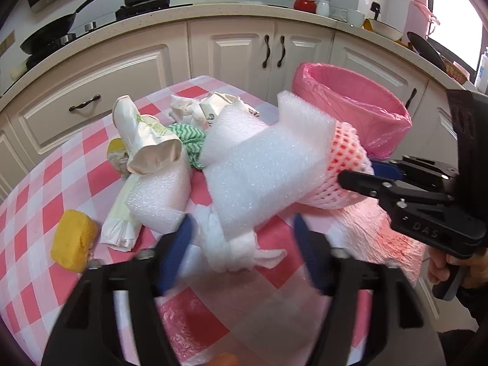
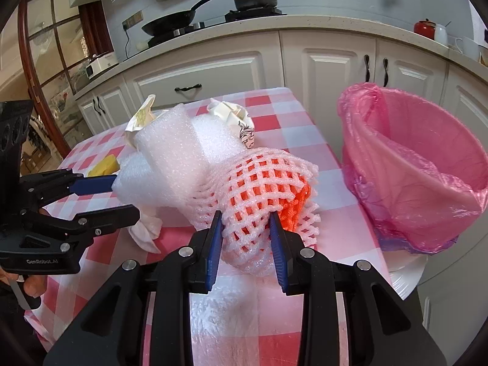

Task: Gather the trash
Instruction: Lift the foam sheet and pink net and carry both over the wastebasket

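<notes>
Covering table, pink-checked cloth (image 1: 61, 164); white kitchen cabinets (image 1: 231, 52) behind; right gripper (image 2: 245, 238) jaws clamped on foam net (image 2: 259, 183), left gripper (image 1: 241, 244) jaws apart.

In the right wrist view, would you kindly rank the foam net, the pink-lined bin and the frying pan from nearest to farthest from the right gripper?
1. Foam net: pinched between the right gripper's pads, on the table.
2. Pink-lined bin: to the right, beside the table edge.
3. Frying pan: far back on the stove, upper left.
</notes>
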